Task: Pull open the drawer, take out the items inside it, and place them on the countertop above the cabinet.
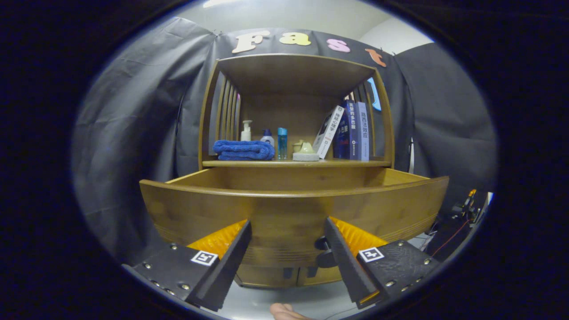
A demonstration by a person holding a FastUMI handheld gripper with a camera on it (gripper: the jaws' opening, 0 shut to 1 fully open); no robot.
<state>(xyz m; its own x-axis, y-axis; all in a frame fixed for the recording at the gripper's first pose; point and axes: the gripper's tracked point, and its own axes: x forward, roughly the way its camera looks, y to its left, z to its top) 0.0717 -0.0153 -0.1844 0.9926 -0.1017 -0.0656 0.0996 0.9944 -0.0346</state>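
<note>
The wooden cabinet [293, 89] fills the booth, its drawer [289, 209] pulled out toward the gripper [288, 249], contents hidden behind the front panel. Fingers spread wide, gripping nothing. A dark knob [321, 243] sits beside the right finger. On the countertop's [346, 163] left end, a blue towel [243, 150]; books [351, 131] at right.

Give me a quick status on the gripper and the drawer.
Gripper open, holding nothing, facing drawer front. Drawer pulled out; contents hidden behind its front. Knob beside one finger. Nothing blocking.
</note>
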